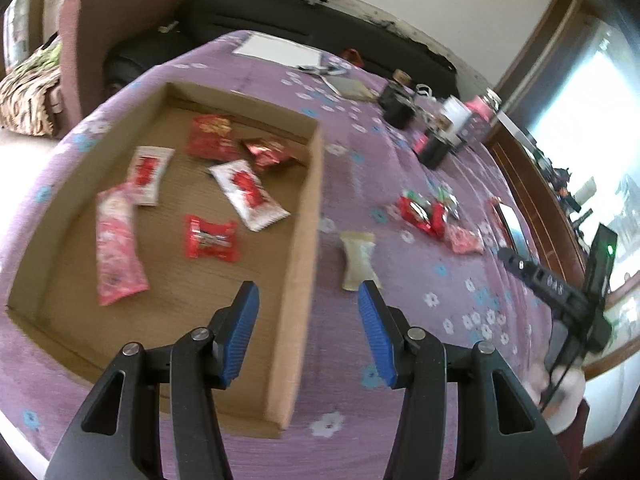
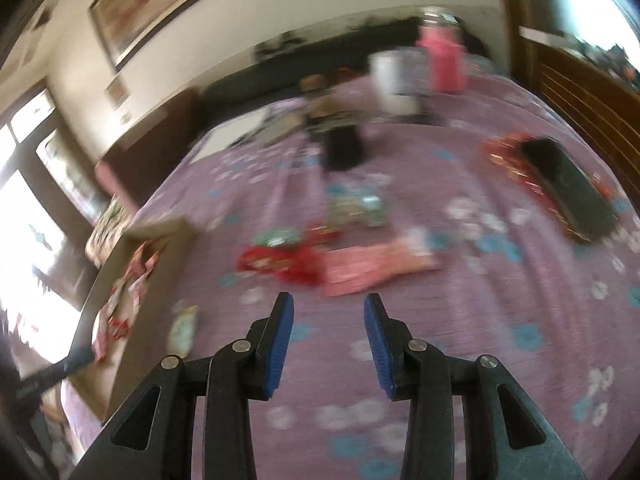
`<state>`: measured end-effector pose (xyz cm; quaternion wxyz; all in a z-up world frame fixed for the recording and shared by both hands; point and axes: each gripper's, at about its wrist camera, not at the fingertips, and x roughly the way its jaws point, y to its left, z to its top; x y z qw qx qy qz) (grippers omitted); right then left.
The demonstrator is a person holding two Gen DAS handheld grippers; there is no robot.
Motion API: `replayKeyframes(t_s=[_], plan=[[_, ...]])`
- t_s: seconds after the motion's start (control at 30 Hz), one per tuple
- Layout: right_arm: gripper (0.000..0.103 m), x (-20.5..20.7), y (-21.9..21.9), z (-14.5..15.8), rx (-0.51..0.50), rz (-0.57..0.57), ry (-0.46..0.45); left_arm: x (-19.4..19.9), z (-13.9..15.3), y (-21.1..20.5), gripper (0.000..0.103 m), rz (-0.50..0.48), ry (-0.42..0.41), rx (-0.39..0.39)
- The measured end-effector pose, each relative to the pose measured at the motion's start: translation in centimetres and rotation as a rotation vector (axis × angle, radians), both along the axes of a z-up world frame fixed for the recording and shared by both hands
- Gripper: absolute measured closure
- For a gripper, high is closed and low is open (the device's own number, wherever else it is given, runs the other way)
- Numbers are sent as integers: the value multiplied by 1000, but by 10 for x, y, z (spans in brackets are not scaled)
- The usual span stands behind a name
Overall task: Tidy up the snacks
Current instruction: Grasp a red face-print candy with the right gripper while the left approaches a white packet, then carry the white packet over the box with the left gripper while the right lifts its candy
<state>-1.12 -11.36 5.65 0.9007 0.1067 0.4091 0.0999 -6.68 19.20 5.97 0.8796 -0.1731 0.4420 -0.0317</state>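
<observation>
A shallow cardboard box point(image 1: 304, 216) lies on the purple flowered cloth and holds several red, white and pink snack packets, such as a long pink one point(image 1: 118, 244). My left gripper point(image 1: 308, 292) is open and empty above the box's right wall. A pale beige packet point(image 1: 357, 260) lies just right of the box. Red packets point(image 1: 424, 212) and a pink one point(image 1: 464, 240) lie further right. In the blurred right wrist view, my right gripper point(image 2: 329, 304) is open and empty, just short of a pink packet point(image 2: 372, 266) and red packets point(image 2: 284, 262). The box point(image 2: 132, 280) is at its left.
A black phone on a red packet point(image 2: 568, 188) lies at the right. A pink bottle point(image 2: 442, 60), a white cup point(image 2: 394, 80) and dark boxes point(image 1: 434, 150) stand at the table's far side. A wooden rail point(image 1: 532, 184) borders the right. A sofa point(image 1: 280, 12) is behind.
</observation>
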Motion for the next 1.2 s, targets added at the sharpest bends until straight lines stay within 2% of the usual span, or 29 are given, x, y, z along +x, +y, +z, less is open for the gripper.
replayKeyframes(t_s=[0.17, 0.3, 0.47, 0.57, 0.63, 0.67, 0.7, 0.8, 0.9, 1.13, 1.17, 1.2], plan=[[62, 22, -32, -6, 85, -49, 14, 6, -4, -20, 53, -43, 19, 31], [59, 45, -18, -9, 140, -8, 21, 11, -6, -30, 53, -61, 31, 49], [57, 79, 23, -19, 54, 45, 40, 14, -7, -38, 53, -70, 37, 74], [57, 96, 45, -32, -50, 59, 68, 20, -7, -39, 53, -65, 42, 97], [60, 100, 53, -42, -80, 72, 90, 27, -5, -42, 53, -67, 42, 116], [77, 100, 53, -46, -76, 75, 105, 30, -4, -44, 53, -73, 38, 127], [82, 98, 51, -50, -53, 84, 118, 34, -3, -49, 53, -87, 29, 144], [83, 86, 41, -51, -61, 73, 109, 45, -2, -64, 53, -129, 17, 176], [83, 69, 27, -49, -2, 77, 117, 63, -11, -80, 53, -153, 32, 227], [82, 35, -4, -44, 110, 84, 80, 95, -48, -100, 53, -162, 144, 333], [82, 33, -5, -44, 114, 83, 73, 93, -49, -103, 58, -165, 134, 353], [82, 33, -7, -45, 123, 81, 69, 90, -49, -106, 69, -175, 118, 358]])
